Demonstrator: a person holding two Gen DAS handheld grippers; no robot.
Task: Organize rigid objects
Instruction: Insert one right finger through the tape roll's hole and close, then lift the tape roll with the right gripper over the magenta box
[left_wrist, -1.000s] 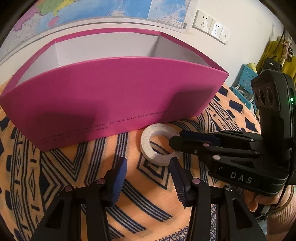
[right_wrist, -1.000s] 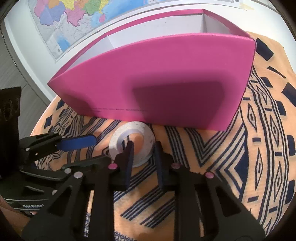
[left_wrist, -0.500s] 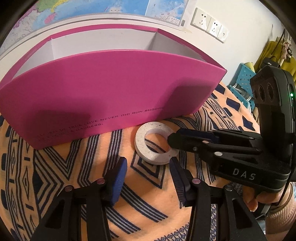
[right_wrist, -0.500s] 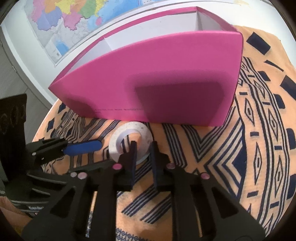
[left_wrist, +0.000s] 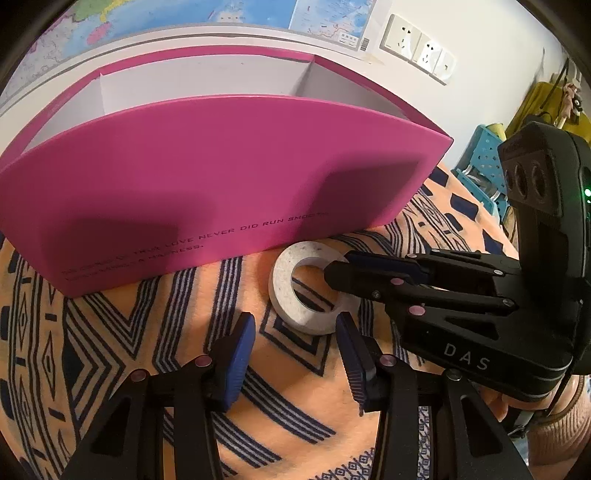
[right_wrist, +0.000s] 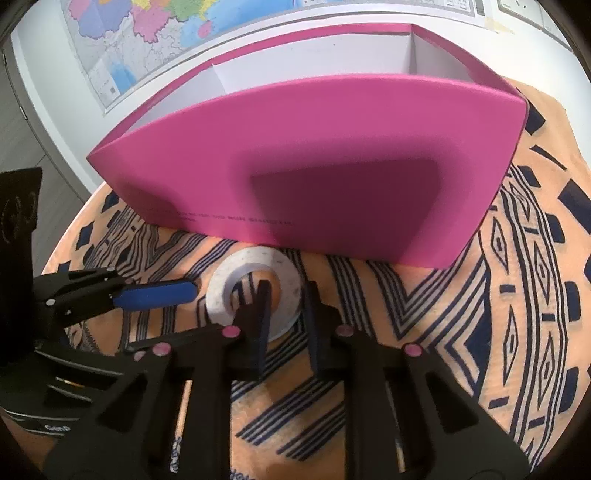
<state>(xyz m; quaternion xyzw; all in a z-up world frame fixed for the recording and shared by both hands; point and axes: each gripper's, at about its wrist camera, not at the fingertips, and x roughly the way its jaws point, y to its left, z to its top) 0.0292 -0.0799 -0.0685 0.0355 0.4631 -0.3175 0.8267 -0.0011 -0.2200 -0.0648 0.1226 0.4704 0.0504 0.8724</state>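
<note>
Right gripper (right_wrist: 284, 314) fingers straddle tape ring (right_wrist: 255, 291) wall, not clamped: close squarely, then lift into pink box (right_wrist: 314, 166). Left gripper (left_wrist: 295, 347) open, empty.

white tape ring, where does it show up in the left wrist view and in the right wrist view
Left wrist view: the white tape ring lies right of centre on the patterned cloth, in front of the pink box, with the right gripper reaching in from the right.
Right wrist view: the ring lies left of centre below the box, with one of the right gripper's fingers inside its hole.
Shared landmark: the dark lettering low on the box's front wall.
</note>
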